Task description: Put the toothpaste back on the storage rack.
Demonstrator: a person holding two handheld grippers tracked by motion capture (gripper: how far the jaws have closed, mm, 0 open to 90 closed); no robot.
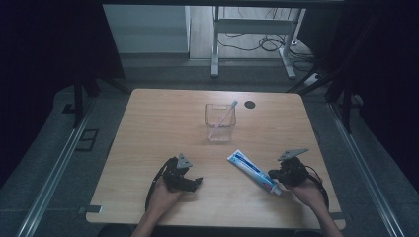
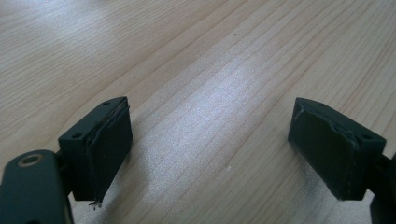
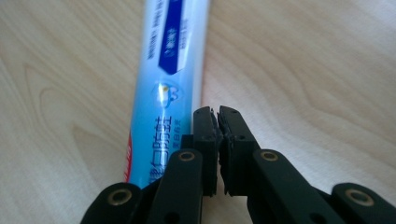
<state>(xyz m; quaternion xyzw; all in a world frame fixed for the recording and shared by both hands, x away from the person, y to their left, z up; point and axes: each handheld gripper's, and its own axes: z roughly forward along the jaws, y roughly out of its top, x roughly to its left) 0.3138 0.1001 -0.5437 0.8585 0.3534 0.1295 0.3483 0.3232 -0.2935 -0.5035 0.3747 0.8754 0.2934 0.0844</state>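
- A cup [image 1: 220, 122] stands on the table [image 1: 158, 123], far from me at mid-width, with a toothbrush [image 1: 223, 118] leaning in it.
- The toothpaste tube [image 1: 254, 171] lies near right, just left of my right gripper [image 1: 285, 174].
- My left gripper [image 1: 190, 183] rests near left.

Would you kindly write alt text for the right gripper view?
The right tongs are shut with nothing between them, beside a blue and white toothpaste tube lying on the wooden table. The tube runs up the frame just left of the tongs.
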